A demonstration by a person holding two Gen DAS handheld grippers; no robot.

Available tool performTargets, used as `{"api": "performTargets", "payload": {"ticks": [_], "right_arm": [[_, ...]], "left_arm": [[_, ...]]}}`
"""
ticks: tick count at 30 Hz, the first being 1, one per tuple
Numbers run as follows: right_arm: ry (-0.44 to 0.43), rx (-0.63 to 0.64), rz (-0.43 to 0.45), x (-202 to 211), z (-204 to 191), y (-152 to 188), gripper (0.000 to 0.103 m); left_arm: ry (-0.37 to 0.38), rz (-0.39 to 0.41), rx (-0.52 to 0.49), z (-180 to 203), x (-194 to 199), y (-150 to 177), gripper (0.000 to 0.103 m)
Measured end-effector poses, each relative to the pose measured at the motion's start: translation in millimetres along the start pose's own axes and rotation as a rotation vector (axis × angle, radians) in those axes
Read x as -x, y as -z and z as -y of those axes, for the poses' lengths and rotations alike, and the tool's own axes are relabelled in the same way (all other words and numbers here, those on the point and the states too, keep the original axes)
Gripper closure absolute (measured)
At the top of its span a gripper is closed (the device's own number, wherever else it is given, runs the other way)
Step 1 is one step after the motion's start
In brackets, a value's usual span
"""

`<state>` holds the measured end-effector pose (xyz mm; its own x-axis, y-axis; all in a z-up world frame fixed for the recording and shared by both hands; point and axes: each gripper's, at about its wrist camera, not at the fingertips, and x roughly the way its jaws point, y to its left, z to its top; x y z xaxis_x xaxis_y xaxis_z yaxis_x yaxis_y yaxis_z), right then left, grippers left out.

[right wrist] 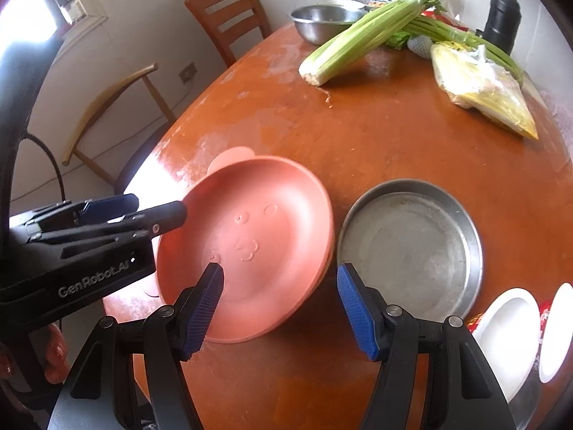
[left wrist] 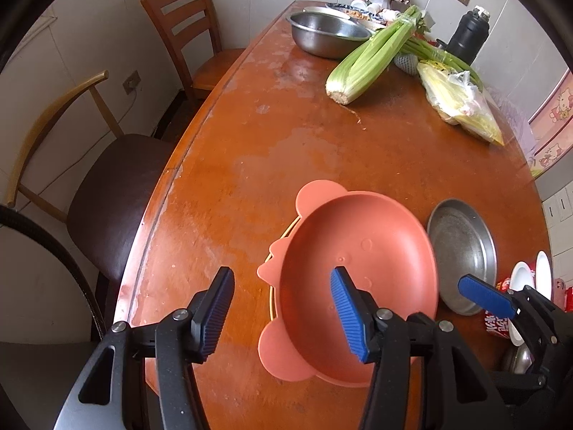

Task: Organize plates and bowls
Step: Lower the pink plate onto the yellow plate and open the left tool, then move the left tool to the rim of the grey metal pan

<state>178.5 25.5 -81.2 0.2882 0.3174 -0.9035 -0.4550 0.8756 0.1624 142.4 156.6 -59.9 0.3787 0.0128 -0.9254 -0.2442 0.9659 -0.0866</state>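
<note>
Right wrist view: the pink plate [right wrist: 250, 247] sits stacked on others on the counter [right wrist: 376, 132], just beside a metal pan [right wrist: 412, 247]. Both the right gripper [right wrist: 281, 308] and the left gripper [left wrist: 283, 308] have spread fingers, pinching nothing. Celery [right wrist: 358, 36] lies well beyond.

A round, worn orange-brown table [left wrist: 250, 150] carries everything. Near its front edge a pink plate [right wrist: 250, 243] sits, seemingly stacked on others, with a metal pan [right wrist: 412, 247] just beside it on the right. White dishes [right wrist: 508, 326] stand at the right rim. Across the far side lie celery [left wrist: 369, 57], a steel bowl [left wrist: 322, 32], a yellow bag [left wrist: 462, 104] and a black flask [left wrist: 469, 36].
</note>
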Motion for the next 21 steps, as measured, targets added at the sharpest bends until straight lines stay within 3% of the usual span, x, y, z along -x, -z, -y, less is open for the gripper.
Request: {"api": "performTargets", "payload": {"ticks": [21], "right_arm": [[0.080, -0.051, 0.149, 83, 44, 4, 0.035]], "left_arm": [[0.061, 0.087, -0.065, 48, 63, -1, 0.043]]}}
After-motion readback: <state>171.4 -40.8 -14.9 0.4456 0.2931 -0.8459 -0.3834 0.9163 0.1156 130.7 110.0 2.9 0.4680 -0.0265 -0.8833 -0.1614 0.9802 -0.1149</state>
